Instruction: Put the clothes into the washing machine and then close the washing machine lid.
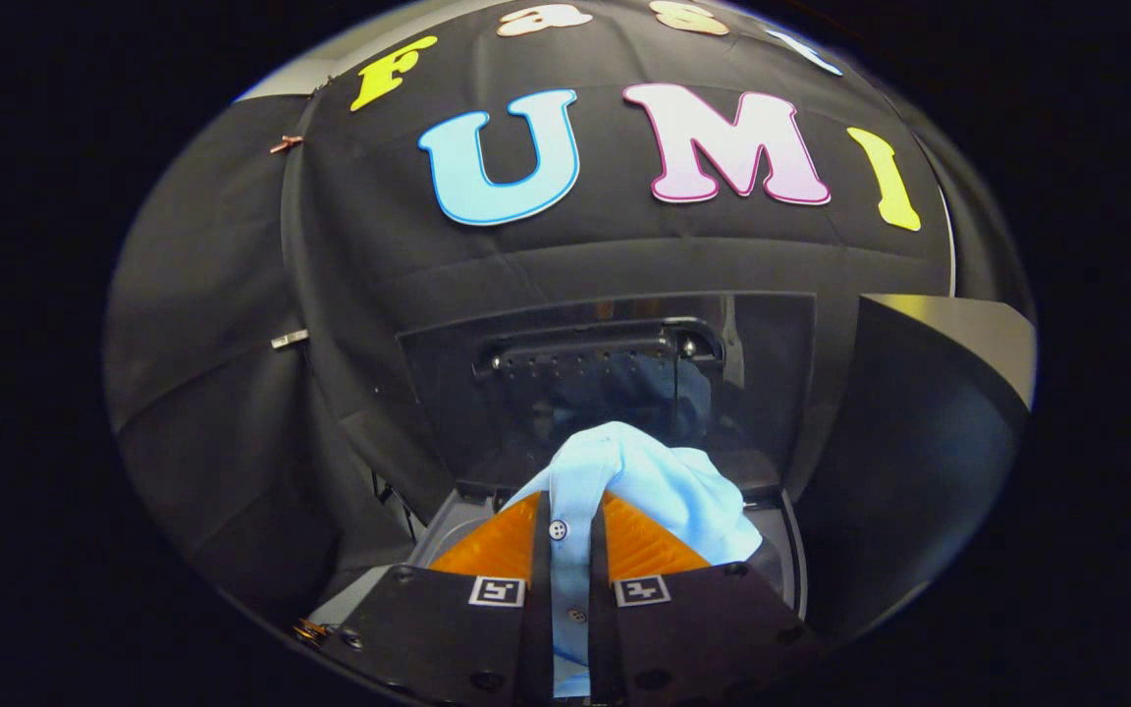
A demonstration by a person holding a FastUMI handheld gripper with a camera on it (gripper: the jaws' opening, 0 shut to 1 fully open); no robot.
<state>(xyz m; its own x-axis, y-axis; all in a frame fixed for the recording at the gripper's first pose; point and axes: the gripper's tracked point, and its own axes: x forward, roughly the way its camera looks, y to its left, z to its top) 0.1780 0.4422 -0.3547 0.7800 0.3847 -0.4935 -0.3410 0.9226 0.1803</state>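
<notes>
The tongs (570, 535) are pinching a light blue shirt (644, 481), with both fingers pressed against its buttoned placket, which runs down the narrow gap between them. The rest of the shirt bunches up over and just ahead of the fingertips and drapes off toward the right finger. The shirt hangs above the open top of the washing machine (786, 550), whose raised glossy dark lid (526, 373) stands upright just beyond the shirt, in front of the booth's black cloth wall.
</notes>
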